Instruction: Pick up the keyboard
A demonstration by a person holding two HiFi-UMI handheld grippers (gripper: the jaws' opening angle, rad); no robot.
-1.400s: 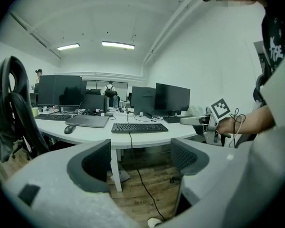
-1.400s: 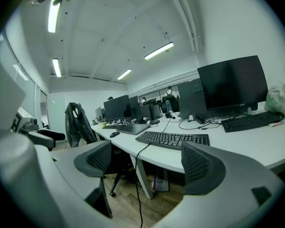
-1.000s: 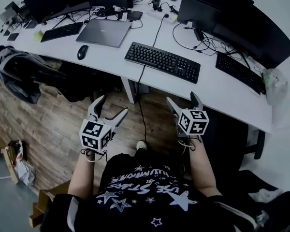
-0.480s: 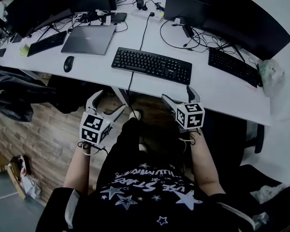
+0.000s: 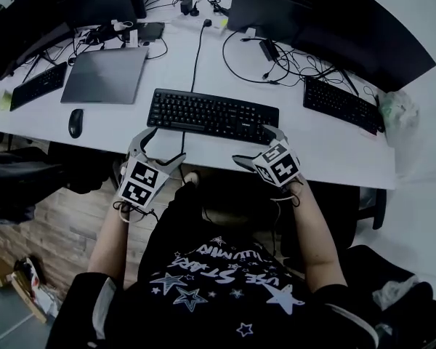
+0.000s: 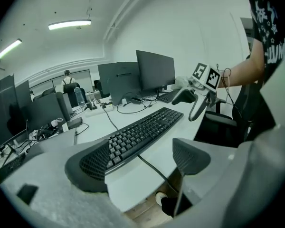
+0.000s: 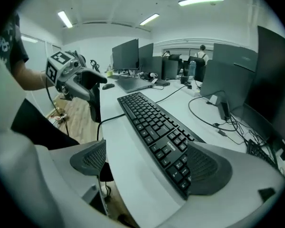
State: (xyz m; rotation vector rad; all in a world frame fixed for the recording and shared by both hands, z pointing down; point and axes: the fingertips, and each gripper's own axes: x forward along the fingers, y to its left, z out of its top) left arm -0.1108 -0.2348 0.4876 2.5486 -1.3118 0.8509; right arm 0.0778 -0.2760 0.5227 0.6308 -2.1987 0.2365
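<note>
Head view: black wired keyboard point(image 5: 212, 115) lies near white table's point(image 5: 327, 158) front edge. Left tool point(image 5: 166, 145) open, right tool point(image 5: 256, 145) opening, both empty. Approach step; next, clamp keyboard's ends.

Black star-printed T-shirt point(image 5: 225, 286)

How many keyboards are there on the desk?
3. The middle keyboard lies at the desk's near edge, the left keyboard beside the laptop, the right keyboard far right. Others may be hidden.

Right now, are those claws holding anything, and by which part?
Nothing yet: left claw open, right claw opening, each near one end of the flat black keyboard.
</note>
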